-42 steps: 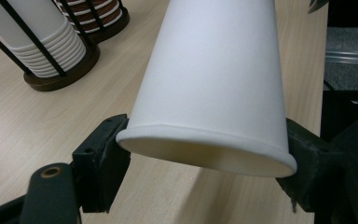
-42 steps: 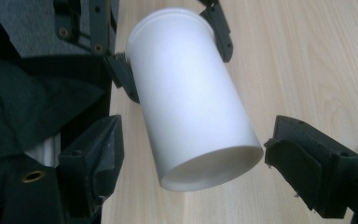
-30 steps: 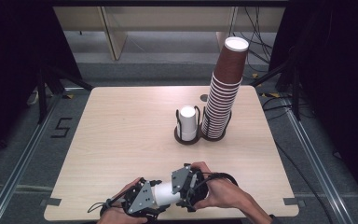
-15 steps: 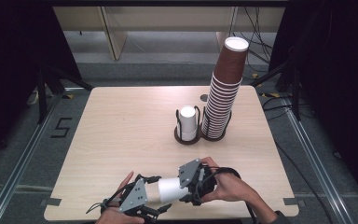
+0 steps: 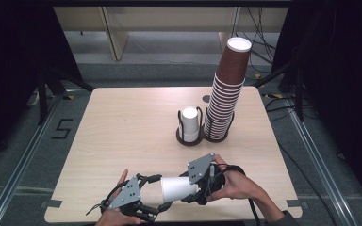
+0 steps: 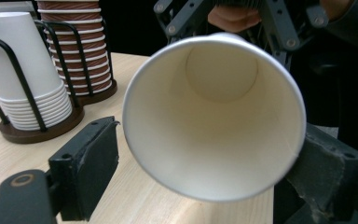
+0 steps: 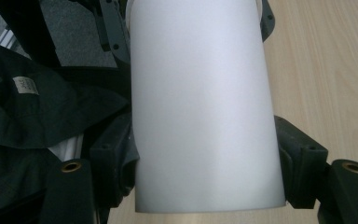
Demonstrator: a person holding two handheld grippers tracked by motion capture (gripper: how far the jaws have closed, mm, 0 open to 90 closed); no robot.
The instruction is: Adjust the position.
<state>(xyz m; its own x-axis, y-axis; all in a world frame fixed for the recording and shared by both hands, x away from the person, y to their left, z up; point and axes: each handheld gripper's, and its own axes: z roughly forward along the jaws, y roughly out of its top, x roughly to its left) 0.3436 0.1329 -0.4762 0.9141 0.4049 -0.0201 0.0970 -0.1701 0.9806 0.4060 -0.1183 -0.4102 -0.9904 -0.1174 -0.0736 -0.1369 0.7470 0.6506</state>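
Spanning dark surroundings, pale wooden table (image 5: pixel 122 136)

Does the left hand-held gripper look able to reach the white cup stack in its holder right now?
Probably yes: bare table lies between the left hand-held gripper and the white cup stack, though the white paper cup sits between its jaws.

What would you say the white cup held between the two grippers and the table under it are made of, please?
White cup: probably paper, matte, with a rolled rim and a thin wall, shown in the left gripper view. Table: light wood or wood-look laminate, with faint straight grain and a smooth satin surface.
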